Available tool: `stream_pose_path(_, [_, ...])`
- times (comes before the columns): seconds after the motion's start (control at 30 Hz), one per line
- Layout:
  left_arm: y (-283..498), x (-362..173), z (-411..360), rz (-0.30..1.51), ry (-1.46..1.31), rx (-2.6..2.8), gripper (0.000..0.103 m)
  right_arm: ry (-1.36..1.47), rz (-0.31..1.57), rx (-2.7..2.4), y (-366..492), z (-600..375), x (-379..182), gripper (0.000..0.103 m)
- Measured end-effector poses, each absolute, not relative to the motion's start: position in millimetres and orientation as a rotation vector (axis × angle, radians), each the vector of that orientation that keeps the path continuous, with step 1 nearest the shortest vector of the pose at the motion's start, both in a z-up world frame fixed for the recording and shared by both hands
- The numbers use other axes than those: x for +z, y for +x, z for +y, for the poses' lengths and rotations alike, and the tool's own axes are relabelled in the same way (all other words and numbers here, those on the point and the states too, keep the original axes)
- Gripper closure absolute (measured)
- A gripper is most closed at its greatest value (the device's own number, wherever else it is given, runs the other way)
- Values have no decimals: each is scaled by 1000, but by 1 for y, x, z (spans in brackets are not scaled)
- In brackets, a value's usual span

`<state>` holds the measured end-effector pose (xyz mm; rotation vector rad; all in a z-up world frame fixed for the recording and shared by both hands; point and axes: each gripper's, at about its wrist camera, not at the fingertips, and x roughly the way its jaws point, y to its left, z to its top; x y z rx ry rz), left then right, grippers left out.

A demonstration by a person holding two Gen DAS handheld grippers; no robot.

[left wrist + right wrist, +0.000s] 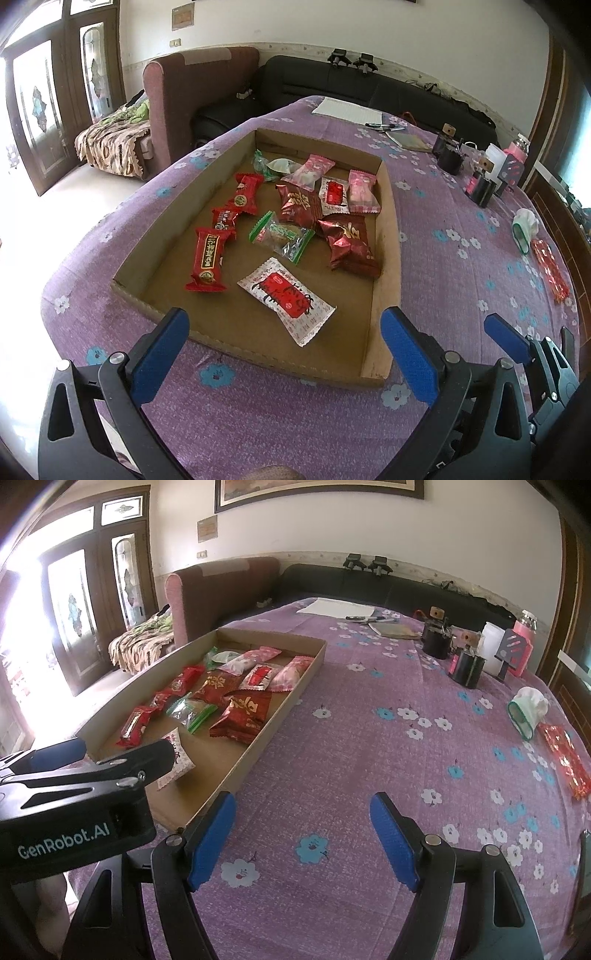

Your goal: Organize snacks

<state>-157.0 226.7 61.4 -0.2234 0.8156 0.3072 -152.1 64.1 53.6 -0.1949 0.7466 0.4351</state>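
Meanwhile, the left gripper [282, 345] hung above the near edge of a shallow cardboard tray [388, 221], its blue pads spread wide with nothing between them. Directly ahead of those pads lay a white snack packet with a red label [286, 301], flat on the tray floor. Further in, 3 red wrapped bars [208, 258] ran in a loose line along the tray's left side, and a clear packet with green ends [282, 236] sat in the middle. To its right were 2 dark red crinkled bags [349, 245], one partly behind the other. Toward the far end sat 2 pink packets [364, 192], another white packet with a red label [334, 195] and a green-and-white wrapped sweet [275, 166].

The right gripper [303, 836] was beside the tray, over bare purple flowered cloth [369, 738], jaws likewise apart and empty. From the right wrist view, the left gripper's black body showed at the left, reaching over the tray's near corner.

Well apart from the tray, near the table's right edge, 1 red patterned packet [563, 760] lay alone on the cloth, just beside a small white-and-green pouch [526, 710]. Black cylindrical holders [467, 668], a white container [493, 648] and pens with paper [373, 619] stood at the far side.
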Motion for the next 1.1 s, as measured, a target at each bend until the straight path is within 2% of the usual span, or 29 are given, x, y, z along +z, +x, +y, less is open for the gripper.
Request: stream_pose_path(1.1, [-158, 59, 220, 828, -217, 297, 0, -184, 761, 437, -152, 59, 49, 26])
